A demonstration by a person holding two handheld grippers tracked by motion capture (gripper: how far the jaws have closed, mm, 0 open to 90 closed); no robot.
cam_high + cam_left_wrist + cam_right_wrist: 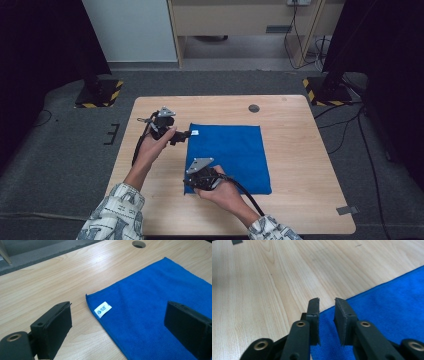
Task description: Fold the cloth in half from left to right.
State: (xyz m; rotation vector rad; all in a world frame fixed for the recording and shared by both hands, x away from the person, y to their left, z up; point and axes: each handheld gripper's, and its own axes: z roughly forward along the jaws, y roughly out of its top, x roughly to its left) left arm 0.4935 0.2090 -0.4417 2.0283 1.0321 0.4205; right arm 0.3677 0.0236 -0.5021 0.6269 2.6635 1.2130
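Blue cloth [227, 156] lies flat on the wooden table [295, 165], roughly centre, slightly toward my right side, white tag [102, 309] at its far-left corner. I judge it light, soft and limp microfibre: it will drape and sag as soon as a corner is lifted, no slip risk on the pads, nothing fragile. Best grip points are the corners or the hem just beside them, pinching edge-on so one jaw slides under the fabric. Left gripper [117, 322] sits low over the table at the tagged corner, jaws spread wide with that corner between them, holding nothing; one jaw is over bare wood, the other over the cloth. Left hand [159, 140] comes in from the near-left, forearm angled up toward the corner. Right gripper [327, 315] is at the near-left corner of the cloth, jaws narrowed to a small gap, cloth edge right under the tips; I can't confirm any fabric is pinched. Right hand [222, 192] is rolled inward, pointing left across the near edge.
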